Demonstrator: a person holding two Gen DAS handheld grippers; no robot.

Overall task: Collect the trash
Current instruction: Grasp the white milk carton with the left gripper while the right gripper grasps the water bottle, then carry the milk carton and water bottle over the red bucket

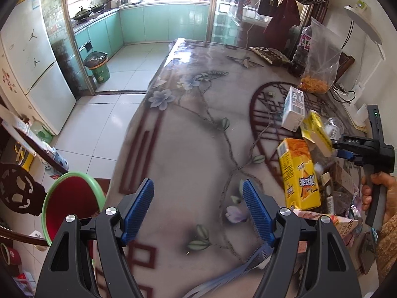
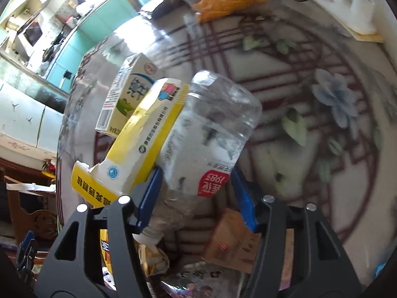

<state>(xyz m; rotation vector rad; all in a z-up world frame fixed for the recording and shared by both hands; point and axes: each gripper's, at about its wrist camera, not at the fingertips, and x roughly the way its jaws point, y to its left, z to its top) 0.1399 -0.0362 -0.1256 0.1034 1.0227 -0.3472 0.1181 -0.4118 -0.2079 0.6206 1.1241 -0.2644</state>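
- Here, my left gripper hangs with jaws spread and empty over the floral tablecloth.
- My right gripper straddles a clear plastic bottle; grip uncertain.
- A torn yellow carton leans against the bottle.

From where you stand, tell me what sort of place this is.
Most likely a home dining area opening onto a kitchen: a table with a floral cover, a white fridge, and teal kitchen cabinets with a wok.
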